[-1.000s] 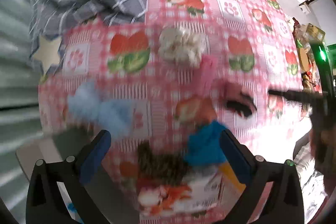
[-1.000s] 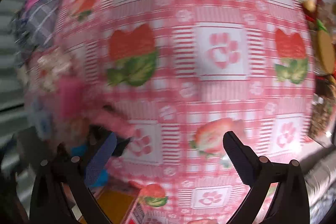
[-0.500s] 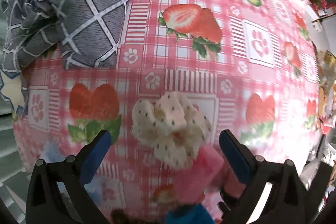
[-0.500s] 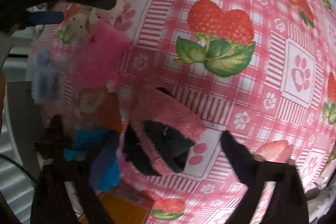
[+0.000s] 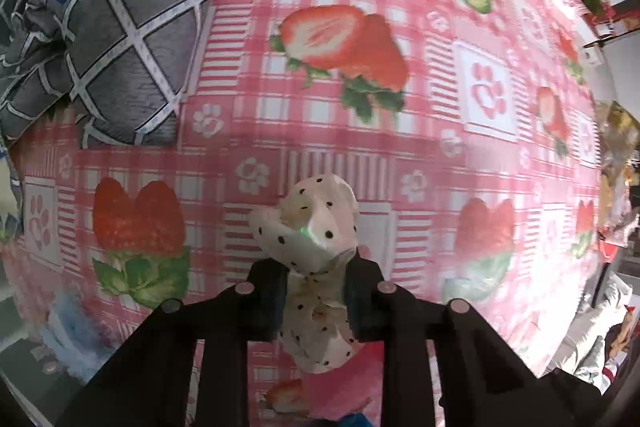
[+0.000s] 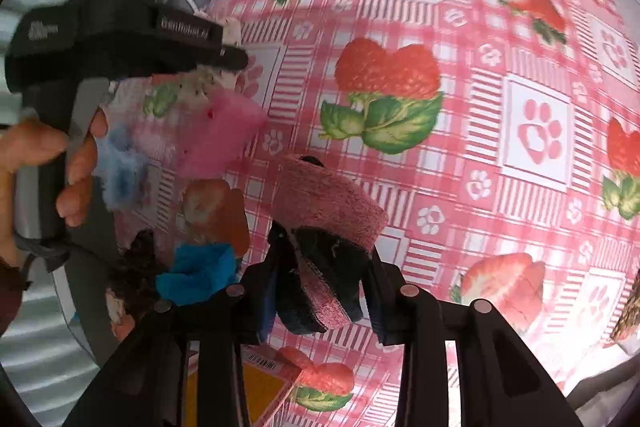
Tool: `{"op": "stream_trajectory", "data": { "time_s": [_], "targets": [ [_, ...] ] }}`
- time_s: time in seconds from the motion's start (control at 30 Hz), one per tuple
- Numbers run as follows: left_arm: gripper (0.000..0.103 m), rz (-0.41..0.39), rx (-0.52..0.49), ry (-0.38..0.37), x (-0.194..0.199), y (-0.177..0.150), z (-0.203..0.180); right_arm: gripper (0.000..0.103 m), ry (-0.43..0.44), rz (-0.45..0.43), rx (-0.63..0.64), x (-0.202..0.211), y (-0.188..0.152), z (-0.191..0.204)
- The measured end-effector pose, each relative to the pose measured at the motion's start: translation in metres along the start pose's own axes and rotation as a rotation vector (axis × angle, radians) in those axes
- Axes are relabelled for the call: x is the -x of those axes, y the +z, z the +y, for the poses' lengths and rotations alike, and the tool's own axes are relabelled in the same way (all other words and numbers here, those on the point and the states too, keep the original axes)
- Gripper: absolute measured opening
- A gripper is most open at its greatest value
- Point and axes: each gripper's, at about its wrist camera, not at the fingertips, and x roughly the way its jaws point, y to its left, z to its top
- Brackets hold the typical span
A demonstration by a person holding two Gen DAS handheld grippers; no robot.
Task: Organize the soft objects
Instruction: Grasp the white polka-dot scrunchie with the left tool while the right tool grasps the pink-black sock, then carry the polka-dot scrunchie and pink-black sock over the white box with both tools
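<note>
In the left wrist view my left gripper (image 5: 316, 291) points straight down and is shut on a cream polka-dot soft piece (image 5: 316, 227), which bulges out past the fingertips over the strawberry tablecloth (image 5: 440, 107). In the right wrist view my right gripper (image 6: 324, 279) is closing its jaws, and a fuzzy pink and black sock (image 6: 332, 219) is squeezed between the pads. To its left lie a pink fluffy piece (image 6: 224, 135), a light blue fluffy piece (image 6: 120, 171), a bright blue cloth (image 6: 200, 275) and an orange-brown piece (image 6: 224, 211).
A grey checked cloth (image 5: 120, 39) with a pink patch lies bunched at the table's far left. A person's hand (image 6: 48, 163) grips the left tool's handle at the left of the right wrist view. A yellow box (image 6: 256, 387) sits at the near edge. Cluttered goods (image 5: 616, 147) line the right side.
The left jaws went from wide open around the polka-dot piece to shut on it. The right jaws narrowed onto the pink and black sock, which now sits centred between them.
</note>
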Motion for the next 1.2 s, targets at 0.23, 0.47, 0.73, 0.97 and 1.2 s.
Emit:
{"op": "stream_trajectory", "data": {
  "time_s": [0.23,0.47,0.73,0.97,1.2],
  "targets": [
    [0.025,-0.146,-0.065,-0.001,0.053,-0.02,-0.022,0.038,0.016,-0.045,-0.077,0.05,-0.008,-0.024],
    [0.025,-0.229,-0.115,0.002,0.109,-0.052,-0.007,0.038,0.028,-0.084,-0.116,0.074,-0.021,-0.01],
    [0.025,-0.266,-0.136,0.003,0.149,-0.118,0.011,0.038,0.053,-0.133,-0.105,0.106,-0.046,0.021],
    [0.025,-0.283,-0.182,-0.008,0.172,-0.18,0.013,0.038,0.01,-0.158,-0.146,0.122,-0.086,0.029],
    [0.025,-0.247,-0.262,-0.017,0.174,-0.249,0.007,0.038,-0.045,-0.154,-0.228,0.132,-0.14,0.018]
  ]
}}
